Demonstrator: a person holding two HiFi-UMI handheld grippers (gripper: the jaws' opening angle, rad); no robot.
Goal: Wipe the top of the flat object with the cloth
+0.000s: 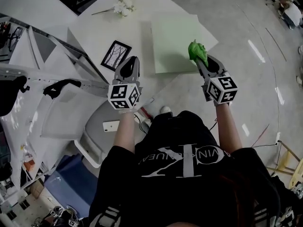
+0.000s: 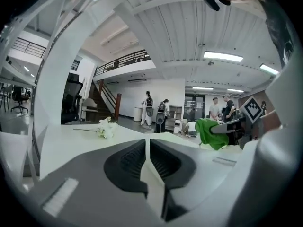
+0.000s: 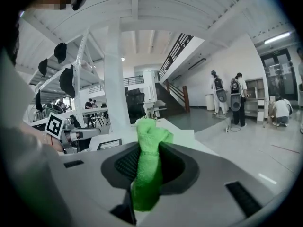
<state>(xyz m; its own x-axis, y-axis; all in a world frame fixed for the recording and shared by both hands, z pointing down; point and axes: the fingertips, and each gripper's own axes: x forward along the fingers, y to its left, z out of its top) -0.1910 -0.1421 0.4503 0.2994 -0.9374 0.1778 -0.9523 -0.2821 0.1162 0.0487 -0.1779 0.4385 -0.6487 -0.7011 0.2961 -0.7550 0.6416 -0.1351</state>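
A pale green flat board (image 1: 177,41) lies on the white table (image 1: 99,27), its right corner over the table's edge. My right gripper (image 1: 202,63) is shut on a bunched green cloth (image 1: 198,52), held above the board's near right edge. In the right gripper view the cloth (image 3: 149,164) sticks up between the jaws of the right gripper (image 3: 149,148), with the board (image 3: 189,138) behind it. My left gripper (image 1: 131,60) hovers left of the board near the table's front edge, shut with nothing in it. The left gripper view shows the left gripper (image 2: 147,143) with jaws together and the cloth (image 2: 210,132) off to the right.
A black picture frame (image 1: 115,55) lies just left of the left gripper. White flowers (image 1: 124,6) rest at the table's far side. Below the table stands a grey chair (image 1: 97,141) with a phone (image 1: 111,126) on it. People stand far off in the hall (image 3: 227,96).
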